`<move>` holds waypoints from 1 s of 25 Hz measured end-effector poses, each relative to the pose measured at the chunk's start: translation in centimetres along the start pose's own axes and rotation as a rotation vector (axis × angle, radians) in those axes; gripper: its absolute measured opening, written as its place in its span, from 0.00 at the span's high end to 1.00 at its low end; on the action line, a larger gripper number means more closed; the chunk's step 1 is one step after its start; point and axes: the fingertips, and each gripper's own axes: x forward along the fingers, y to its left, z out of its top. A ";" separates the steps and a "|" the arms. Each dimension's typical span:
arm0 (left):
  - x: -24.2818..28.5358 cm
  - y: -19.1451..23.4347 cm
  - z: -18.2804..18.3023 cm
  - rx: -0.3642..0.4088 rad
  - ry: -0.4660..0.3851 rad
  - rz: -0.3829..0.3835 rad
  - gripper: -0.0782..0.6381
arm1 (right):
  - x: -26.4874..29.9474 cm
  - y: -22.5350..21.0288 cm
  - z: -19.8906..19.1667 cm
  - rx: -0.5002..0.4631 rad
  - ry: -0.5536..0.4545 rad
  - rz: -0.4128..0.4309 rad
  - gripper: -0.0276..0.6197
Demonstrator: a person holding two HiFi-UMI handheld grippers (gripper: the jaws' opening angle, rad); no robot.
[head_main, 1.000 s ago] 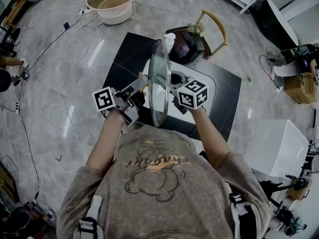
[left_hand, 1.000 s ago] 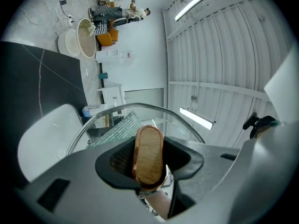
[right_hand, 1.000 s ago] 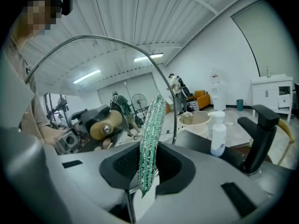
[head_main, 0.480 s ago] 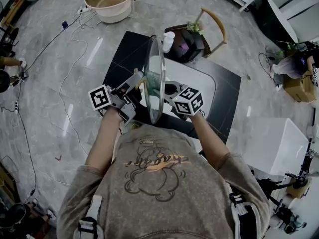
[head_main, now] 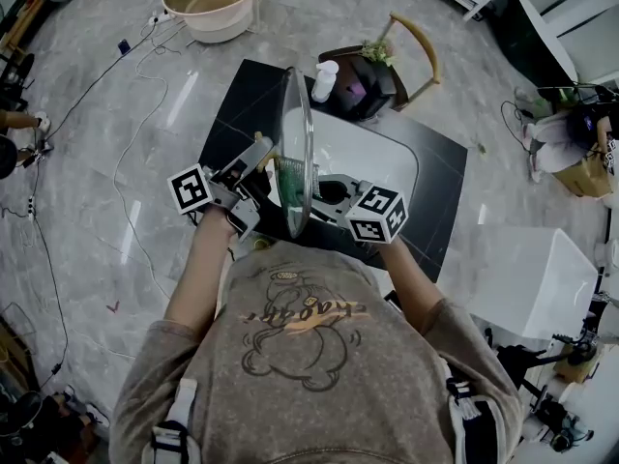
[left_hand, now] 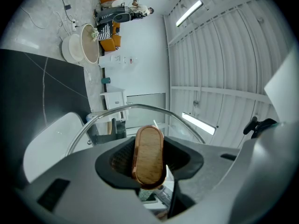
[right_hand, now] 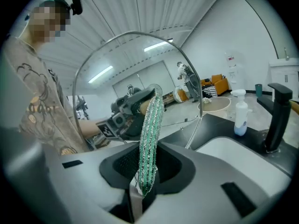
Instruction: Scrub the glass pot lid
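The glass pot lid (head_main: 296,153) stands on edge over the sink, its steel rim (left_hand: 140,107) arching across the left gripper view. My left gripper (head_main: 263,162) is shut on the lid's oval wooden knob (left_hand: 149,155) from the left side. My right gripper (head_main: 324,193) is shut on a green glittery scrubbing pad (right_hand: 150,134). The pad (head_main: 288,174) lies against the lid's right face, near its lower half. In the right gripper view the glass (right_hand: 117,64) fills the view, and the left gripper shows through it.
A white sink (head_main: 372,158) set in a black counter (head_main: 242,104) lies below the lid, with a black tap (right_hand: 278,118) and a white soap bottle (head_main: 326,78) at its far side. A beige basin (head_main: 215,3), cables, a wooden chair (head_main: 416,51) and a white box (head_main: 542,283) stand around.
My right gripper has slid the green pad along the lid's face, toward the person and lower in the head view. The left gripper and lid have drifted slightly left.
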 end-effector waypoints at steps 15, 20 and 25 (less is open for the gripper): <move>-0.1 1.0 -0.5 -0.010 0.020 0.024 0.65 | -4.5 3.5 6.5 0.035 -0.212 0.066 0.82; -0.2 1.2 -0.6 -0.008 0.024 0.034 0.65 | -5.7 3.3 9.3 0.048 -0.270 0.053 0.82; -0.3 1.4 -0.9 0.000 0.038 0.044 0.65 | -6.2 1.9 11.2 0.063 -0.317 0.009 0.82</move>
